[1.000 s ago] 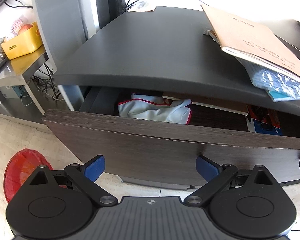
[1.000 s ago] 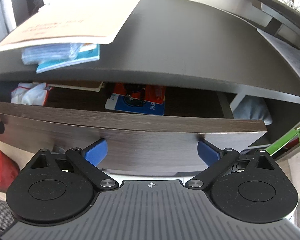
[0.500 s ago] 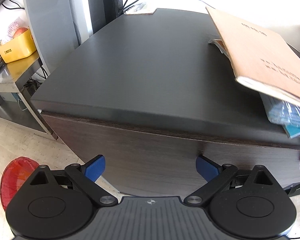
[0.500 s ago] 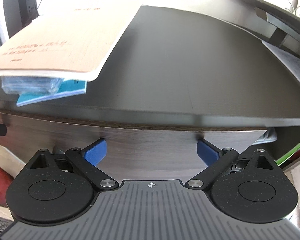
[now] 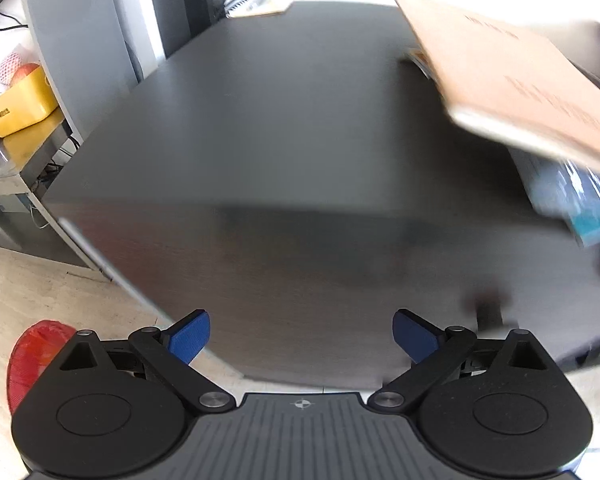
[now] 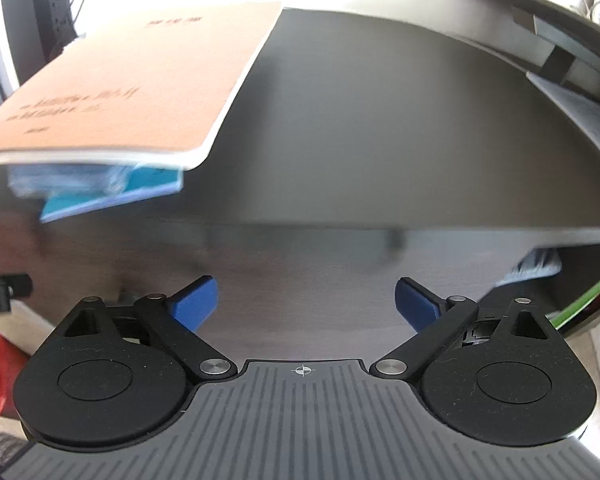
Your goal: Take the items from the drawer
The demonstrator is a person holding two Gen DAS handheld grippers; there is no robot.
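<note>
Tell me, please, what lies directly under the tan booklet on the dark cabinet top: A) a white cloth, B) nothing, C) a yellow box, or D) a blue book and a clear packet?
D: the blue book and a clear packet stick out beneath the tan booklet.

drawer front (image 5: 320,264) shut, blocks entry | desktop (image 5: 284,120) left half free | booklet stack (image 6: 132,92) overhangs edge
</note>
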